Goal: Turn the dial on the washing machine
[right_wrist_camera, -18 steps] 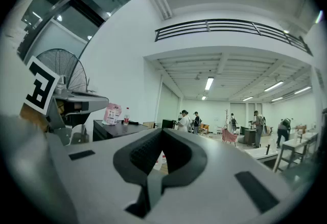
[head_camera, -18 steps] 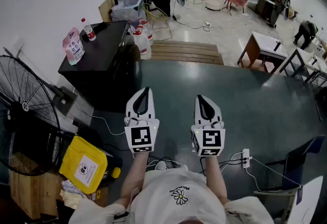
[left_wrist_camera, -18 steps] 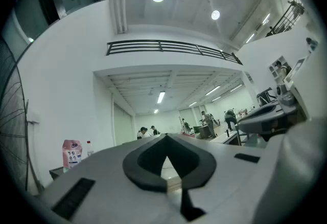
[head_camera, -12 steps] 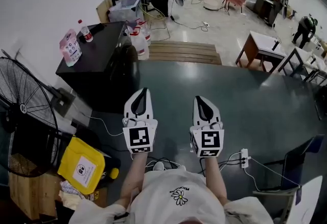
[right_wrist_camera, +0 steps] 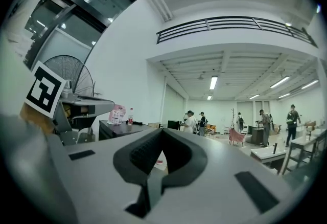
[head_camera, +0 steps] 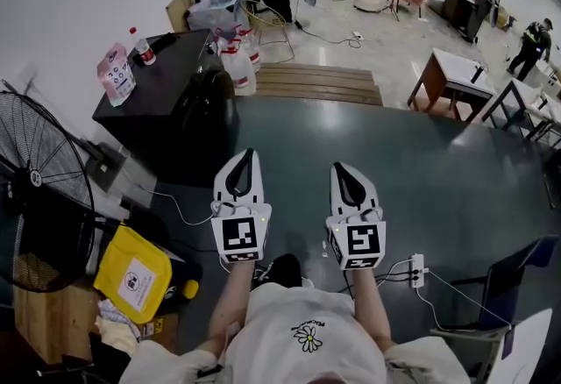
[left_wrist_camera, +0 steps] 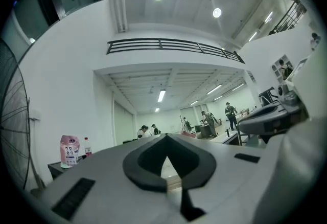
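Dial unseen; left hand-held gripper (head_camera: 248,153) and right hand-held gripper (head_camera: 338,167) closed, empty.

The left gripper (head_camera: 248,158) and right gripper (head_camera: 339,172) are held side by side, apart, above a dark green floor (head_camera: 438,172). Each one's jaws seem drawn together to a point, with nothing between them. Near the left edge of the black table (head_camera: 171,67) stand a pink pouch (head_camera: 116,74) and a bottle (head_camera: 138,46). A fan (head_camera: 35,198) and a yellow bag (head_camera: 131,273) sit further left.
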The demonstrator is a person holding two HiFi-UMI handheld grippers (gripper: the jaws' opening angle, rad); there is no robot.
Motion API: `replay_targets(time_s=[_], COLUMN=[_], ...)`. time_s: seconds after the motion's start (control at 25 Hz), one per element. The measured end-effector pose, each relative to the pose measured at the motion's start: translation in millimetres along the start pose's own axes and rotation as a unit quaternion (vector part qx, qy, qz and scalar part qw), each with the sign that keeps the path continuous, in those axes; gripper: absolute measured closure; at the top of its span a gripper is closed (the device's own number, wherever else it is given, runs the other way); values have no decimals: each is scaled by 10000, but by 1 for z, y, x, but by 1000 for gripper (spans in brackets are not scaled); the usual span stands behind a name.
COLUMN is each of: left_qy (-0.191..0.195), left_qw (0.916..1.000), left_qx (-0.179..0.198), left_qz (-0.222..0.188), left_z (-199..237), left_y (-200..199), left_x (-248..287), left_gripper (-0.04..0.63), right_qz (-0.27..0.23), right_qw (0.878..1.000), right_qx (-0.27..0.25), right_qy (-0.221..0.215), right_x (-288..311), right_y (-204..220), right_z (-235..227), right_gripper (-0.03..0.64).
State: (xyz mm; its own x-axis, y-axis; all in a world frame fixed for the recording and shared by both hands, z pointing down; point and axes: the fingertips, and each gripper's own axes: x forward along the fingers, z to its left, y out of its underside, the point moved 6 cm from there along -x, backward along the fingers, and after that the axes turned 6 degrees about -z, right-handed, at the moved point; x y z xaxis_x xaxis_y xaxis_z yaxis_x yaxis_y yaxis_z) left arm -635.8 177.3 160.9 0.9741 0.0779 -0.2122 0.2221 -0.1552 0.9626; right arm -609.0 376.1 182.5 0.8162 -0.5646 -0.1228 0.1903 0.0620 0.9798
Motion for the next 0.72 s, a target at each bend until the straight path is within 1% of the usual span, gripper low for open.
replay_targets(time_s=[0.28, 0.44, 0.6, 0.72], left_qy=[-99, -47, 55, 3], left_qw=[9999, 10000, 9997, 9996], left_qx=[7, -11, 22, -38], left_qz=[106, -10, -242, -275], left_z=[1, -1, -5, 7], left_y=[15, 13, 11, 22], left_x=[20, 54, 87, 111], left_gripper=[597, 597, 597, 597], right_qz=[82, 77, 137, 239], right_qw=[9994, 9997, 9999, 9996], right_qx=[10, -121, -41, -100], right_qy=[-347, -219, -38, -123], right_x=[12, 24, 35, 55], right_y=[15, 12, 22, 33], right_z=[-2, -26, -49, -52], right_gripper=[614, 614, 614, 614])
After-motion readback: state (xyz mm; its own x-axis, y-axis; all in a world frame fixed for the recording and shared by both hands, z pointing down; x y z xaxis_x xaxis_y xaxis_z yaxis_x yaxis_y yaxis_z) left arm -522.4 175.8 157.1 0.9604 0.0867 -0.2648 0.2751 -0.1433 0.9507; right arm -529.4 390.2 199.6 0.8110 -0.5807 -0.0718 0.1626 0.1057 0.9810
